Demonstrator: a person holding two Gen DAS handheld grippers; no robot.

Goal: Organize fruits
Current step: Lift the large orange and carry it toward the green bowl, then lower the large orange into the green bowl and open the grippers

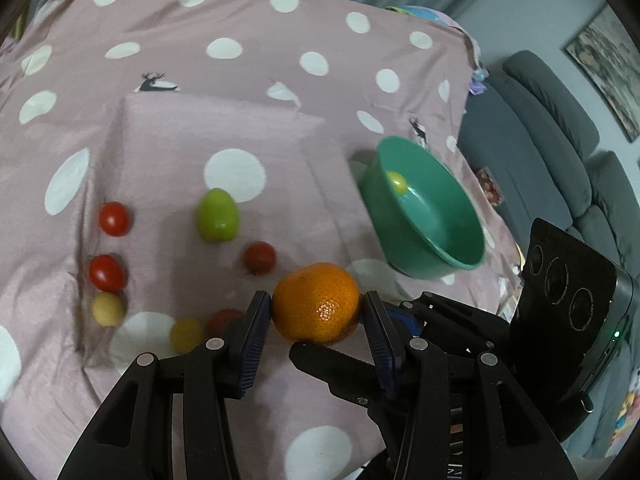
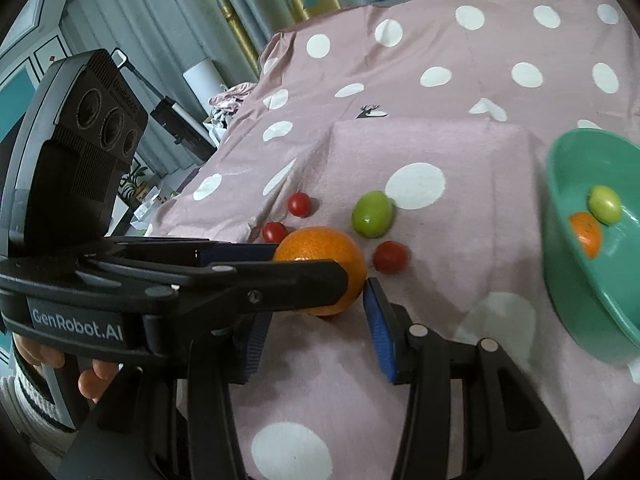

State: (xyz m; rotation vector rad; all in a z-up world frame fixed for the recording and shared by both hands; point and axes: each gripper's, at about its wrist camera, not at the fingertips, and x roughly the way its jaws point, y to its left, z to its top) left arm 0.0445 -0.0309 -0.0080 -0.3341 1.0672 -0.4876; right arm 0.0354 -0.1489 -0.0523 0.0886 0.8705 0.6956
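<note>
My left gripper [image 1: 316,312] is shut on an orange tangerine [image 1: 316,306], its pads pressed on both sides; the same tangerine [image 2: 324,258] and the left gripper [image 2: 280,264] show from the side in the right wrist view. My right gripper [image 2: 316,328] is open and empty just behind the tangerine. A green bowl [image 1: 448,236] to the right holds a small green fruit [image 2: 605,204] and an orange one [image 2: 586,234]. A green fruit [image 1: 218,216], red cherry tomatoes [image 1: 114,219] [image 1: 260,258] and yellow ones [image 1: 107,309] lie on the pink dotted cloth [image 1: 192,144].
A raised flat block under the cloth [image 2: 420,140] forms a step behind the fruits. A grey sofa [image 1: 560,120] stands past the table's right edge. Curtains [image 2: 160,20] and clutter lie to the left.
</note>
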